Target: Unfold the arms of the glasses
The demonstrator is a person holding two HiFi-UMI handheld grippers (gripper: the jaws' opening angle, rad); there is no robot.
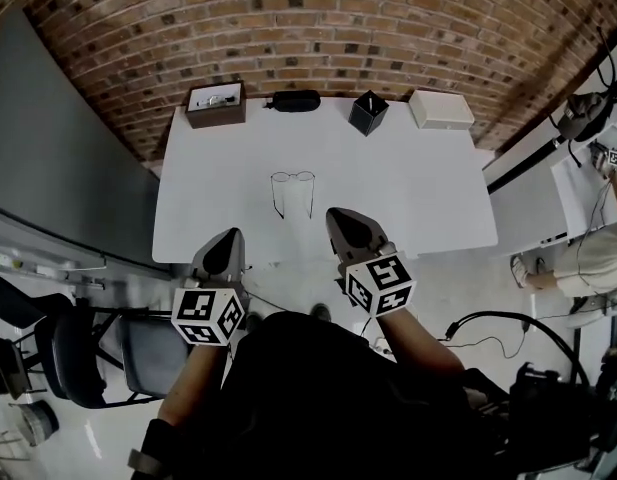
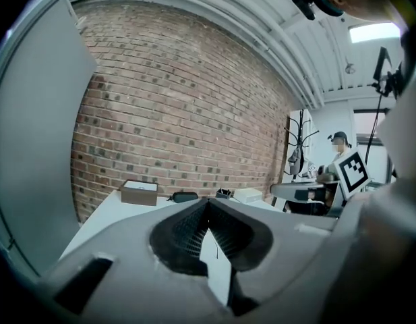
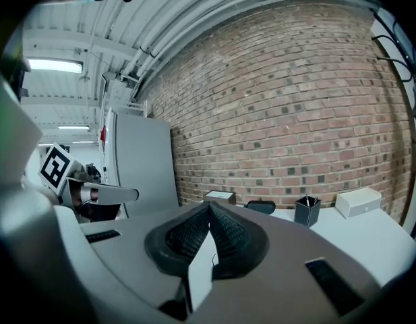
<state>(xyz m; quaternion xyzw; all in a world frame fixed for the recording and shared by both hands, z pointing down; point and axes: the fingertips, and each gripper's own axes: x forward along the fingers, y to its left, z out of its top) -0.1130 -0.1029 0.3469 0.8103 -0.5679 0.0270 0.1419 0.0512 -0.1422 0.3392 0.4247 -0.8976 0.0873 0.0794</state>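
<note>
In the head view, the glasses [image 1: 293,190] are sitting near the middle of the white table [image 1: 418,198], both arms swung out and pointing toward the person, well apart from either gripper. The left gripper [image 1: 228,240] and the right gripper [image 1: 340,220] are hovering side by side over the table's near edge, neither touching anything. A brown box [image 1: 216,105], a black case [image 1: 293,100], a black pen holder [image 1: 368,112] and a white box [image 1: 440,109] are lining the far edge below the brick wall [image 1: 318,28]. In the left gripper view, the left gripper [image 2: 208,204] is showing its jaws pressed together with nothing between them. In the right gripper view, the right gripper [image 3: 209,208] is likewise holding its jaws closed and empty.
</note>
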